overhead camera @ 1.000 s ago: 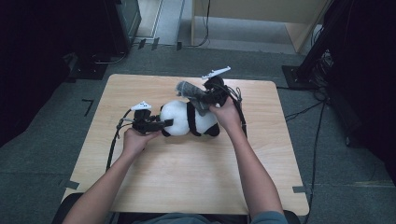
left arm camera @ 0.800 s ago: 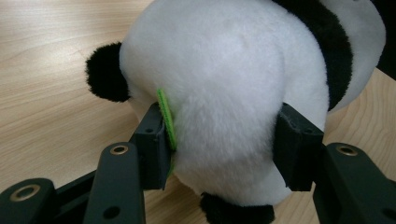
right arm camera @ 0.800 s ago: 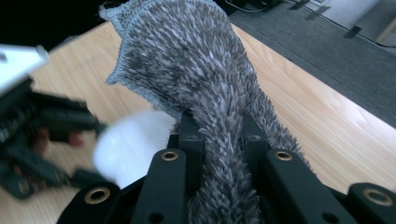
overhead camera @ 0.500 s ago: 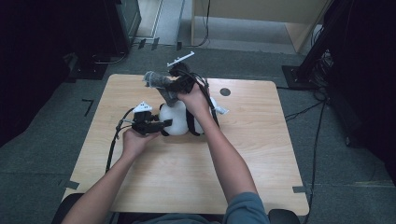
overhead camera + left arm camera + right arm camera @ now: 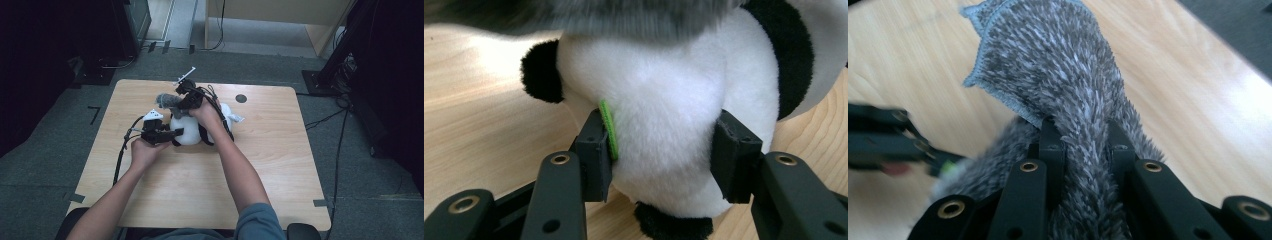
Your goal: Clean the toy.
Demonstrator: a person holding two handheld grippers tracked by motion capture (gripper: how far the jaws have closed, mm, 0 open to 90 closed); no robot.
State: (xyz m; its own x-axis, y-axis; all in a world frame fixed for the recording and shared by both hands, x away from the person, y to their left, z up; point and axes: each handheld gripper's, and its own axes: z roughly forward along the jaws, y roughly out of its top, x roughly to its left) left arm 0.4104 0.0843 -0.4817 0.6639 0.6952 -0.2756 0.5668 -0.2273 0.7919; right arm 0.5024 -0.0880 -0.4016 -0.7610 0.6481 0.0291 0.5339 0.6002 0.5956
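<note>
Grey cloth [image 5: 167, 101] shifted left – right gripper [image 5: 181, 98] clamps it.

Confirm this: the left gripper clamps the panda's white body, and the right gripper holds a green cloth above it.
Wrong in one respect: the cloth is grey, not green, as the right gripper view shows, with the right gripper shut on it. The rest stands: the left gripper clamps the panda by its white body; its jaws have just been closing on it.

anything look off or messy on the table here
Nothing stands out. The panda plush lies on the table, squeezed by the left tool; the right tool pinches a grey fuzzy cloth above it.
</note>
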